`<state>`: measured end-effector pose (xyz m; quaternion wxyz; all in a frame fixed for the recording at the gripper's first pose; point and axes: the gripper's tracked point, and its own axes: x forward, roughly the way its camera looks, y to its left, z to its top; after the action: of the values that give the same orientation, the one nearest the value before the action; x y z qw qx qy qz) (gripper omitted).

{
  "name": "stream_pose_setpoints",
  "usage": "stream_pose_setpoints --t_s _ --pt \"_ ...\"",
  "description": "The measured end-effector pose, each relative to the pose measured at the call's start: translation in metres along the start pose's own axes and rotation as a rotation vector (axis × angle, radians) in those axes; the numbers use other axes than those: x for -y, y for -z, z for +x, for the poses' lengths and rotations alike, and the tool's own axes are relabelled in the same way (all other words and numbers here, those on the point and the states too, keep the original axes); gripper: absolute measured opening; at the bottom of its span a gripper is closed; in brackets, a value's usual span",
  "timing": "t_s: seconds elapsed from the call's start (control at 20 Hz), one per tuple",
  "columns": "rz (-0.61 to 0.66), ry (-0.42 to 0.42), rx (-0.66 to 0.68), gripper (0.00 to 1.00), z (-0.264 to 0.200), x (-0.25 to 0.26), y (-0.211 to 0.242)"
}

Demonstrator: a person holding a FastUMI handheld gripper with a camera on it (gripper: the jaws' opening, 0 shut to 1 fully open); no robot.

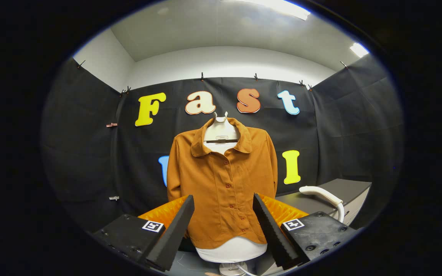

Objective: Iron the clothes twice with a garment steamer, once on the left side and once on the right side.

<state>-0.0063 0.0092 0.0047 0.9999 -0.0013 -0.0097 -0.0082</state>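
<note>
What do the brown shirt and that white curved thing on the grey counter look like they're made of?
Shirt: matte woven cloth, probably cotton-like; it drapes and creases softly. White steamer: seemingly smooth moulded plastic with a slight sheen. The hand-held gripper is open, holding nothing.

Rust-orange button-up shirt [223, 184] hangs upright on a white mannequin torso [231, 249], buttoned, collar open, straight ahead beyond the fingers. White garment steamer [322, 193] lies on the grey tabletop [349, 188], right of the shirt.

I count one brown shirt [223, 184] on one white mannequin torso [231, 249], and one white garment steamer [322, 195] on one dark cabinet [349, 191]. My one gripper [223, 209] shows two fingers [175, 230], spread apart and empty.
</note>
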Motion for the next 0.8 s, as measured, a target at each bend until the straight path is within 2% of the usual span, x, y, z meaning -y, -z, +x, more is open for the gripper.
stream_pose_setpoints --t_s 0.8 --pt "0.007 0.091 -0.031 0.97 0.01 -0.01 0.02"
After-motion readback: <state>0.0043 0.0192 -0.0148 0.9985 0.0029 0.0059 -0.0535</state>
